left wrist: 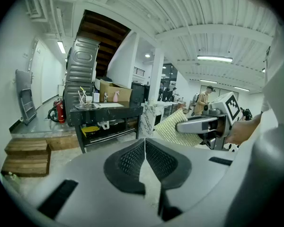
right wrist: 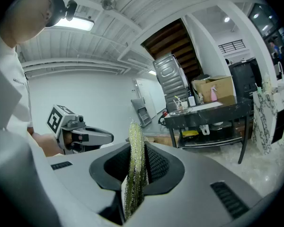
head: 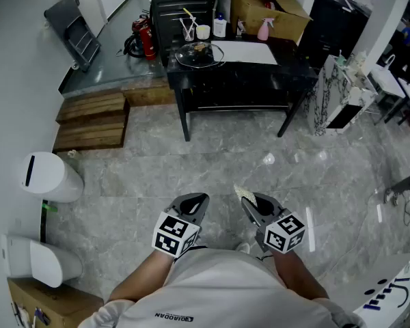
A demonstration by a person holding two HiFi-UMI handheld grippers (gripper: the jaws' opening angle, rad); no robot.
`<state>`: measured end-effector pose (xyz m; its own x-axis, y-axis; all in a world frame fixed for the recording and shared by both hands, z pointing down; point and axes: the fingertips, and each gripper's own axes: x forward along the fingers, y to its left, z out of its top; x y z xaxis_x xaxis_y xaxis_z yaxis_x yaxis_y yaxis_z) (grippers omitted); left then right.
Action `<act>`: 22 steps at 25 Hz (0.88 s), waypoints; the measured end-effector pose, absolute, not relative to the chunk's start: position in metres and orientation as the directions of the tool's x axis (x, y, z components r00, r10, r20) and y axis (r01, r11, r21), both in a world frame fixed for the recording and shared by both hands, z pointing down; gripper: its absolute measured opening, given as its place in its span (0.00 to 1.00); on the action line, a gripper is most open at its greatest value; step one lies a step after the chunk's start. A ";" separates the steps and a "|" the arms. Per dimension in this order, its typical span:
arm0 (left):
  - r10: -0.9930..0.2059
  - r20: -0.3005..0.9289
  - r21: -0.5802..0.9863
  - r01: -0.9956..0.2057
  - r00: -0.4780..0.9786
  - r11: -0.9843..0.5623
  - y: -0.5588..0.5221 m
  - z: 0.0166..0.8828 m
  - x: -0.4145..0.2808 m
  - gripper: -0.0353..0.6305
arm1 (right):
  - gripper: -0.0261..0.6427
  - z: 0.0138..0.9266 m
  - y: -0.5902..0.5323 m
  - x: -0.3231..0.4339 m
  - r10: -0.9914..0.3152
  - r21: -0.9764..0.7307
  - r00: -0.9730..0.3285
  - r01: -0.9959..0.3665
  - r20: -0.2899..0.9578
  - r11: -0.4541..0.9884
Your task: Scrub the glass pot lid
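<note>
On the black table at the far side of the room, the glass pot lid lies flat near the table's left end. It's round, so no long axis; which way its top faces is too small to tell. Just behind it: a glass w/ sticks, a small cup and a white bottle; further right a pink spray bottle in front of an open cardboard box. No label on these can be read.

The lid is well apart from both grippers, which are held close to the person's body over the marble floor, pointing toward the table. The right gripper is clamped on a thin, glittery yellow-green scrub pad, which stands on edge btwn the jaws w/ its top poking above them. The left gripper has its jaws pressed together w/ nothing btwn them.

Print on the white shirt hem is upside down, not clearly legible. A white sheet w/ blue marks lies at lower right. Wooden steps and a red extinguisher sit left of the table.
</note>
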<state>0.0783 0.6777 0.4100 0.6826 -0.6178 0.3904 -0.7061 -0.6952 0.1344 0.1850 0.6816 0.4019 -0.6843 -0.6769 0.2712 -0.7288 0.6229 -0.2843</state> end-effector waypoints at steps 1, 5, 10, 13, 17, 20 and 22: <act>-0.620 0.390 0.134 -0.708 0.681 -0.693 0.678 0.408 0.078 0.08 | 0.17 0.401 0.683 0.185 -0.676 -0.283 -0.685 -0.728 0.273 0.624; -0.627 0.388 0.135 -0.714 0.676 -0.686 0.678 0.407 0.076 0.08 | 0.17 0.402 0.685 0.185 -0.672 -0.281 -0.686 -0.727 0.279 0.626; -0.625 0.386 0.135 -0.712 0.678 -0.689 0.679 0.409 0.077 0.08 | 0.17 0.405 0.685 0.187 -0.674 -0.281 -0.682 -0.731 0.284 0.621; -0.627 0.385 0.138 -0.714 0.677 -0.686 0.677 0.408 0.076 0.08 | 0.17 0.404 0.683 0.187 -0.675 -0.305 -0.685 -0.728 0.275 0.614; -0.623 0.391 0.152 -0.715 0.677 -0.682 0.676 0.413 0.070 0.08 | 0.17 0.405 0.683 0.180 -0.668 -0.328 -0.695 -0.717 0.265 0.616; -0.618 0.405 0.176 -0.720 0.674 -0.671 0.676 0.421 0.060 0.08 | 0.17 0.408 0.684 0.173 -0.664 -0.310 -0.694 -0.719 0.278 0.622; -0.620 0.407 0.178 -0.724 0.671 -0.667 0.675 0.421 0.052 0.08 | 0.17 0.407 0.682 0.167 -0.663 -0.305 -0.694 -0.720 0.283 0.624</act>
